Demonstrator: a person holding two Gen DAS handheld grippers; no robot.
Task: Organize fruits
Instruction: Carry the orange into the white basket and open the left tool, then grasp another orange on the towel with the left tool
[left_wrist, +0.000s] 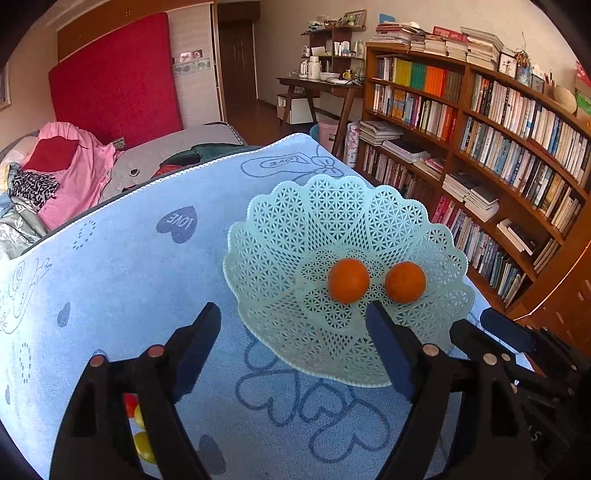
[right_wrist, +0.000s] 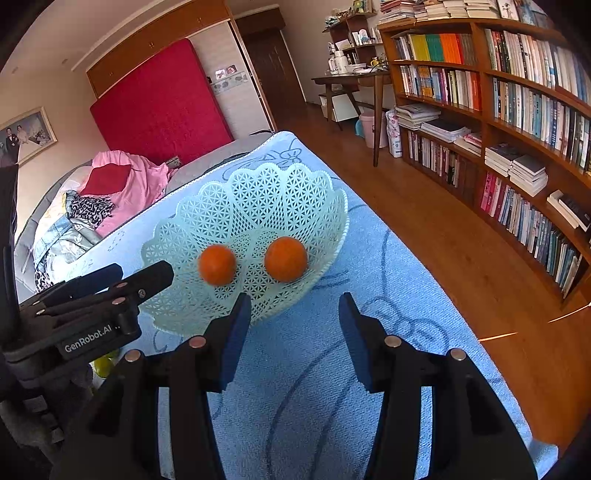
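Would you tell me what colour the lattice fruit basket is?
The basket is pale mint green, an openwork lattice with a scalloped rim; the left wrist view shows it best.

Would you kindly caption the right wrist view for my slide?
Open right gripper faces a mint lattice basket holding two oranges on a blue towel.

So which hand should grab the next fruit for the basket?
Probably the left gripper: the remaining red and yellow fruits lie just beneath it, outside the basket. The right gripper, also open and empty, sits farther away.
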